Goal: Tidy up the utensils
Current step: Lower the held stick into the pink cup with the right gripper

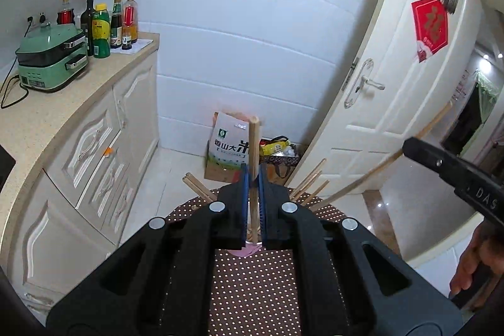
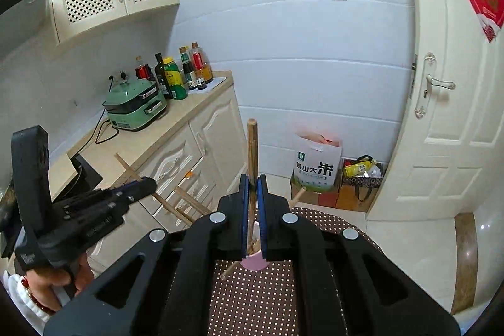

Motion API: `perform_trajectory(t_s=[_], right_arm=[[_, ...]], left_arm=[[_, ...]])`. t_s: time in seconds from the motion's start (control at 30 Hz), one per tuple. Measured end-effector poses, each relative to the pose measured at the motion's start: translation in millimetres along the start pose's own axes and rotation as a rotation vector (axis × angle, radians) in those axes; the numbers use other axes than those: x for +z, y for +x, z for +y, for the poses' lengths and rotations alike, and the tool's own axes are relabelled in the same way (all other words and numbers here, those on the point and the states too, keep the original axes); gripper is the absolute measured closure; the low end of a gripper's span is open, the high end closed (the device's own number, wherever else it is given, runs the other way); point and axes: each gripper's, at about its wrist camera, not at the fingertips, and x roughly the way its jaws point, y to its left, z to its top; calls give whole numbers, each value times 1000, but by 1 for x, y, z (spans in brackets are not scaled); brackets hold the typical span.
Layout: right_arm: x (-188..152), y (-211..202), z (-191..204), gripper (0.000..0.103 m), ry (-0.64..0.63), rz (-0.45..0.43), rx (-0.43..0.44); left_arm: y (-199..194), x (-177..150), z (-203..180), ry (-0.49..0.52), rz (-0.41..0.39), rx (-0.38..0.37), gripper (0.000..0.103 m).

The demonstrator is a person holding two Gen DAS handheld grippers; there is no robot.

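A: Left tongs (image 1: 252,178) clamped on one chopstick (image 1: 254,147), held upright above the pink cup (image 1: 247,251). Right tongs (image 2: 252,181) pinched on another chopstick (image 2: 252,147), also upright over that cup (image 2: 253,263). More sticks fanned out of the cup, leaning every way.

B: Risks?

A: Thin round wood between flat pads — could swivel or slide out if tilted. Both tongs crowded over one small cup; could knock together, or snag the leaning sticks (image 1: 310,181) and tip the cup. One loose stick (image 2: 231,270) lying beside the cup base, easy to sweep off the dotted tabletop (image 2: 252,304).

B: Room to move?

A: Tabletop edge (image 1: 334,211) close behind the cup, floor beyond. Cabinet front (image 2: 201,147) near on the left, door (image 2: 441,147) on the right. Open air straight up. Best lifted clear upward, then apart sideways, probably one at a time.
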Motion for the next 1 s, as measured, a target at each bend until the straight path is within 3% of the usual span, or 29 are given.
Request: perform_trajectory(t_s=[0.37, 0.77, 1.0], right_arm=[[1, 42, 4, 99, -44, 47, 2], [-24, 79, 7, 99, -127, 68, -53], [-45, 94, 1, 99, -116, 99, -42]], left_arm=[[6, 20, -3, 6, -38, -19, 97], [50, -14, 3, 12, 61, 37, 97], [59, -27, 9, -3, 106, 40, 97]])
